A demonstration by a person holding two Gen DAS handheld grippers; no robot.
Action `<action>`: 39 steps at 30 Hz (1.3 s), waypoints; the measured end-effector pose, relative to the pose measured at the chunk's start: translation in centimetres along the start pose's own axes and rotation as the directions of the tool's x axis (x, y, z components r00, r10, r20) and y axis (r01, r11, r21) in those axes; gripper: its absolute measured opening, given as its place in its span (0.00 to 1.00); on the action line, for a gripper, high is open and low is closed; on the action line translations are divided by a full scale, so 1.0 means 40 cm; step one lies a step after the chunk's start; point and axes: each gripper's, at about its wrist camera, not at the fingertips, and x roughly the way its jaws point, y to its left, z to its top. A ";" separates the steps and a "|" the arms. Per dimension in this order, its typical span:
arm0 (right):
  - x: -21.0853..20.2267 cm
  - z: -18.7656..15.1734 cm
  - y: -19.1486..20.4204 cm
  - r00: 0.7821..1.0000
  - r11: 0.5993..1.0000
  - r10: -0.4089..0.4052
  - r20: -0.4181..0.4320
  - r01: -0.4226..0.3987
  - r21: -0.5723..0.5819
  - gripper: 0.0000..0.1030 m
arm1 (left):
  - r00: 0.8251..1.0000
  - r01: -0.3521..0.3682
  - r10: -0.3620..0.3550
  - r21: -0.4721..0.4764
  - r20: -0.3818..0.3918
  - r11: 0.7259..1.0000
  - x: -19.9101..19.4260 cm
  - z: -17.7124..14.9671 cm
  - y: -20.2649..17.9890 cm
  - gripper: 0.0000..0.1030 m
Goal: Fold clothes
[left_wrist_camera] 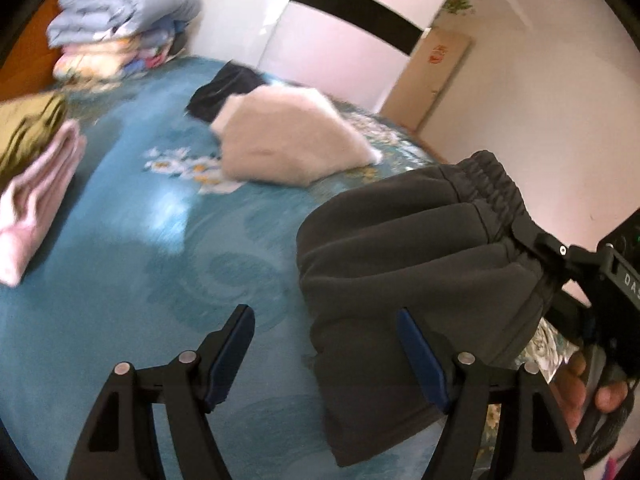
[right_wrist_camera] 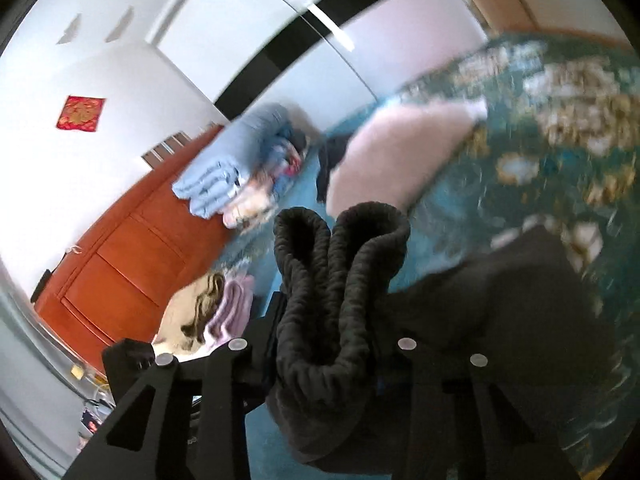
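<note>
Bed point(left_wrist_camera: 132, 272), teal floral cover. Folded dark grey sweatpants point(left_wrist_camera: 404, 248) hang above it, right gripper point(right_wrist_camera: 332, 344) fingers clamped on elastic waistband. Left gripper point(left_wrist_camera: 324, 356) fingers spread, empty: support loose lower fold, keep layers aligned while placing.

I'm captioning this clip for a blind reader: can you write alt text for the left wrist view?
The right gripper pinches the elastic waistband of folded dark grey trousers, lifting them over a teal floral bedspread. The left gripper hangs open and empty beside them; a white garment lies beyond.
</note>
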 end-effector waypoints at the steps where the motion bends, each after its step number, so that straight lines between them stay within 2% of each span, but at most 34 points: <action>1: -0.019 0.008 -0.002 1.000 1.000 -0.001 0.013 0.001 -0.008 0.35 | 1.000 0.007 -0.007 0.014 -0.005 1.000 0.006 0.000 -0.012 0.76; 5: -0.076 0.011 -0.073 0.998 0.999 -0.016 0.055 0.014 0.053 0.34 | 0.996 0.061 -0.059 0.018 -0.060 0.998 0.050 -0.015 -0.042 0.76; 8: -0.117 -0.012 -0.170 0.995 0.986 0.002 0.095 -0.018 0.168 0.33 | 0.991 0.096 -0.094 0.022 -0.099 0.995 0.086 -0.027 -0.062 0.76; 10: -0.126 -0.030 -0.234 0.994 0.969 0.007 0.107 -0.033 0.244 0.33 | 0.988 0.095 -0.090 0.031 -0.125 0.995 0.112 -0.037 -0.079 0.76; 12: -0.117 -0.051 -0.292 0.997 0.952 0.011 0.082 -0.035 0.305 0.33 | 0.985 0.086 -0.080 0.036 -0.152 0.996 0.139 -0.047 -0.089 0.76; 14: -0.101 -0.074 -0.339 0.999 0.936 -0.018 0.046 0.001 0.353 0.33 | 0.984 0.079 -0.070 0.045 -0.167 0.996 0.154 -0.059 -0.099 0.77; 18: -0.101 -0.098 -0.388 0.999 0.913 -0.015 0.038 -0.002 0.408 0.35 | 0.983 0.074 -0.063 0.059 -0.174 0.996 0.156 -0.064 -0.105 0.78; 21: -0.117 -0.080 -0.366 1.000 0.935 -0.020 0.015 0.013 0.354 0.38 | 0.984 0.081 -0.072 0.053 -0.163 0.995 0.136 -0.057 -0.102 0.77; 22: -0.124 -0.071 -0.356 1.000 0.945 -0.027 0.006 0.024 0.327 0.44 | 0.984 0.084 -0.075 0.051 -0.160 0.995 0.130 -0.055 -0.101 0.77; 24: -0.142 -0.055 -0.342 0.996 0.957 -0.087 0.001 0.084 0.278 0.55 | 0.988 0.081 -0.075 0.040 -0.138 0.996 0.109 -0.042 -0.094 0.77; 27: -0.177 -0.024 -0.324 0.976 0.953 -0.217 0.023 0.207 0.220 0.55 | 0.994 0.069 -0.065 0.042 -0.089 0.997 0.080 -0.019 -0.096 0.77; 29: -0.187 -0.007 -0.282 0.965 0.956 -0.259 0.039 0.251 0.153 0.55 | 0.995 0.078 -0.073 0.064 -0.074 0.995 0.074 -0.013 -0.114 0.77; 31: -0.175 0.000 -0.211 0.965 0.966 -0.259 0.039 0.258 0.033 0.55 | 0.992 0.109 -0.102 0.092 -0.076 0.990 0.077 -0.016 -0.145 0.77; 34: -0.125 -0.007 -0.116 0.986 0.978 -0.164 -0.016 0.160 -0.132 0.56 | 0.987 0.146 -0.134 0.138 -0.089 0.980 0.089 -0.027 -0.186 0.77; 36: -0.099 -0.011 -0.100 0.990 0.978 -0.136 -0.041 0.127 -0.168 0.56 | 0.984 0.159 -0.144 0.155 -0.105 0.975 0.106 -0.032 -0.197 0.77; 39: -0.056 -0.013 -0.138 0.981 0.976 -0.180 -0.077 0.168 -0.142 0.56 | 0.982 0.149 -0.127 0.157 -0.143 0.976 0.148 -0.043 -0.196 0.77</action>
